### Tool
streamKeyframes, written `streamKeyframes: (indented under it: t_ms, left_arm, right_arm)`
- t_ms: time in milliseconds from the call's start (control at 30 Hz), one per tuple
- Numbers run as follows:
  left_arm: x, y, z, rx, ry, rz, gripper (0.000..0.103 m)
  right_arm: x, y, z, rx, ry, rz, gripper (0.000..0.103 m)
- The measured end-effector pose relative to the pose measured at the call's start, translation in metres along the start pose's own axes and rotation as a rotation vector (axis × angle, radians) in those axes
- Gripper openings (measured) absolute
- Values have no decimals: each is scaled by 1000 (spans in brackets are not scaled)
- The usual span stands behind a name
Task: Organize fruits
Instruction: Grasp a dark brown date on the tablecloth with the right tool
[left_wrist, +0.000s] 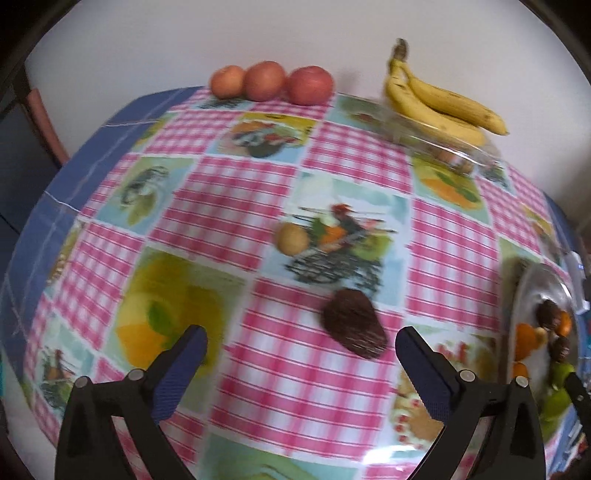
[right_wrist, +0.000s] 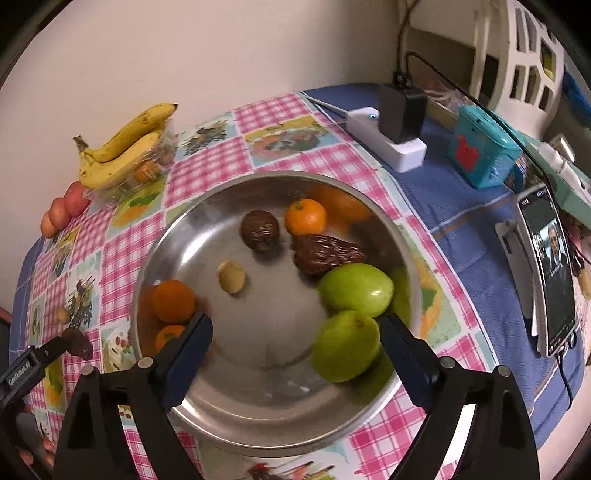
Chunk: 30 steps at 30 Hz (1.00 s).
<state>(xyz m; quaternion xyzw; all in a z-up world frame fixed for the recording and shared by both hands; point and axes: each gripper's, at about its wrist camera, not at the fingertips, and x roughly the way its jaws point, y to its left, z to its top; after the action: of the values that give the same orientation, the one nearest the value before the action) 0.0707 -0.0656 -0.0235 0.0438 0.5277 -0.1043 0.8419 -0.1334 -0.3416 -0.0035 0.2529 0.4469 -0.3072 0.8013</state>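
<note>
- Hovering above the checked cloth, the left tool (left_wrist: 301, 345) had its fingers spread wide with nothing between them.
- Just ahead of it, a dark scaly fruit (left_wrist: 354, 323) lay on the surface (left_wrist: 236, 192), nearer the right-hand finger, not touching either.
- A small tan round fruit (left_wrist: 292, 239) sat further off on a printed picture square, apart from the scaly one.
- Three red apples (left_wrist: 271, 82) stood in a row at the far edge by the wall, and two bananas (left_wrist: 439, 101) rested on a clear plastic box (left_wrist: 436, 142) to their right.
- The right tool (right_wrist: 295, 338) hung over the steel bowl (right_wrist: 258, 417), fingers also wide apart and holding nothing.
- Inside the bowl were two green apples (right_wrist: 351, 317) side by side at the right, the nearer one just beside the tool's right finger.
- A brown scaly fruit (right_wrist: 325, 253) touched the upper green apple; a round dark fruit (right_wrist: 259, 229) and a mandarin (right_wrist: 306, 217) lay behind it.
- A pale small fruit (right_wrist: 231, 276) sat near the bowl's middle, and two more oranges (right_wrist: 173, 301) were against the left wall.
- Beyond the bowl stood a white power strip (right_wrist: 388, 138), a teal box (right_wrist: 480, 147) and a propped phone (right_wrist: 554, 269).
</note>
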Motion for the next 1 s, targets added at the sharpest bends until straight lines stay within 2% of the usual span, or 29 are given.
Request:
streamKeyframes:
  t_ms: [200, 500, 833, 1000]
  left_arm:
    - [2, 30, 14, -30, -18, 40, 103]
    - [-3, 70, 32, -56, -52, 89, 103]
    - [7, 111, 40, -169, -10, 33, 103]
    - [19, 120, 41, -197, 35, 0, 103]
  right_arm:
    - [-5, 25, 1, -43, -25, 62, 92]
    - [-8, 90, -2, -203, -33, 93, 92]
    - [-6, 163, -9, -344, -26, 134, 92]
    - [6, 193, -14, -362, 29, 185, 92]
